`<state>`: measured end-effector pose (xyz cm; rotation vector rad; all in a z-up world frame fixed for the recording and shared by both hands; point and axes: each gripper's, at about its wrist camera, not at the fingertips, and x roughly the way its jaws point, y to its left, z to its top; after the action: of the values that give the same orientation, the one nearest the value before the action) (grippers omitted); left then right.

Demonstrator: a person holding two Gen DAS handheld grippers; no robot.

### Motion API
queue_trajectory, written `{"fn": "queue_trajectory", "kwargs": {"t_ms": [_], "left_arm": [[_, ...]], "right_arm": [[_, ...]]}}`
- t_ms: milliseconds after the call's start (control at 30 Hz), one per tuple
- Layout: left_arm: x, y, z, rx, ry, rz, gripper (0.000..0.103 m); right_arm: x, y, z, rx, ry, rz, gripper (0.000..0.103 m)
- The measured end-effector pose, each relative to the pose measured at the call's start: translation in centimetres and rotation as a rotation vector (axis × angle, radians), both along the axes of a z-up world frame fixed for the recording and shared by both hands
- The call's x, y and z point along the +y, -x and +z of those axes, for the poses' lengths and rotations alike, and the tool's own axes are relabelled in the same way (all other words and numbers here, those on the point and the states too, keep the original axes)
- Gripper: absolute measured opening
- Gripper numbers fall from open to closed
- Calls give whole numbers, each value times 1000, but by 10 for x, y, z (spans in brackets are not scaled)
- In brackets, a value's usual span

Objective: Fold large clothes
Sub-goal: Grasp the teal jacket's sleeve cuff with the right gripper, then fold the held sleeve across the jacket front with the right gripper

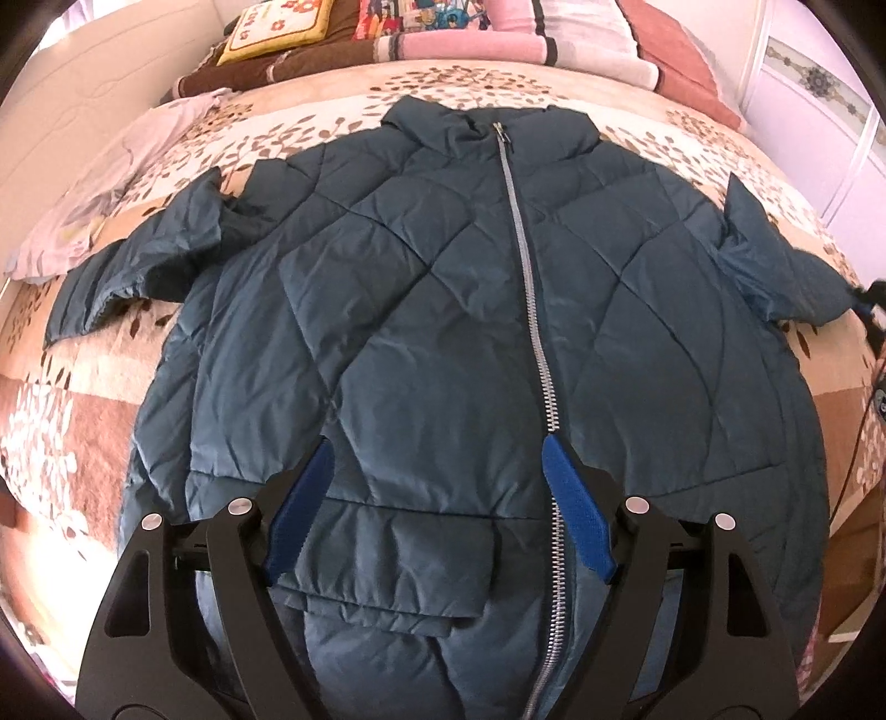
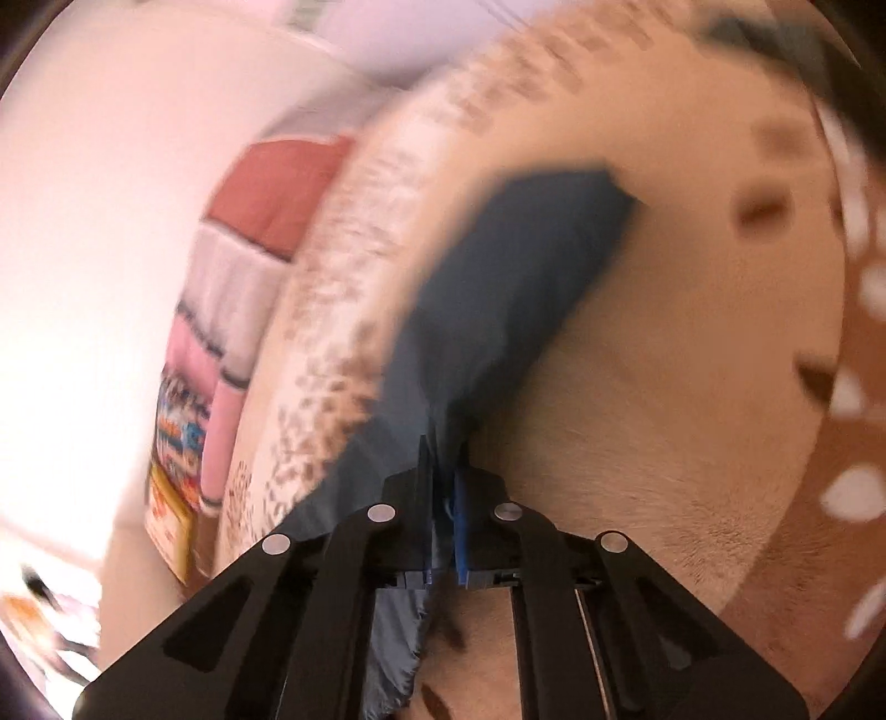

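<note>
Item one, your left gripper (image 1: 437,448): jaws spread wide, the two blue pads (image 1: 576,498) well apart and nothing caught between them; it hangs over the lower front of the jacket (image 1: 421,310), one pad near the zip (image 1: 540,354), the other over the quilted panel to the zip's left in this view. Whether the pads rest on the cloth or stand just above it cannot be told. Item two, the jacket: dark teal, quilted, zipped to the collar, lying front-up and spread flat on the bedspread (image 1: 83,399), which is patterned with leaves in cream and brown. Both sleeves lie out to the sides, collar toward the pillows (image 1: 470,44) at the head of the bed. A pale lilac garment (image 1: 105,183) lies on the bedspread just past the sleeve on the left of this view. Item three, your right gripper (image 2: 443,471): jaws clamped together on a bunched fold of the teal sleeve (image 2: 509,299), cloth pinched between the pads and trailing below them. The right wrist view is blurred; the sleeve runs away from the fingers across the bedspread, pillows at the left edge. In the left wrist view, this gripper appears only as a dark tip at the end of the sleeve on the right.
</note>
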<state>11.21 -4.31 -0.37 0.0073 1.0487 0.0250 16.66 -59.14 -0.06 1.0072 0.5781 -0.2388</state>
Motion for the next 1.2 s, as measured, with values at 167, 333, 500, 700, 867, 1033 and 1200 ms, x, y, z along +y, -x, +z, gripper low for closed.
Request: {"fn": "queue_trajectory", "kwargs": {"t_ms": [167,333,500,700,867,1033,1200], "left_arm": [[19,7,10,-47,50,25,77],[42,20,17,-94,102,50,77],[69,34,19,-130,147,73,77],[107,46,15,-140,186,114,77],[131,52,10,-145,187,137,77],[142,48,3,-134,203,157,77],[134,42,4,-142,196,129,77]], "right_arm": [[57,5,90,-190,168,158,6],[156,-6,162,-331,278,388,6],[283,-16,173,-336,355,630,6],[408,-25,97,-156,431,825,6],[461,-33,26,66,487,909,6],[459,-37,-10,186,353,974,41],[427,-14,3,132,248,937,70]]}}
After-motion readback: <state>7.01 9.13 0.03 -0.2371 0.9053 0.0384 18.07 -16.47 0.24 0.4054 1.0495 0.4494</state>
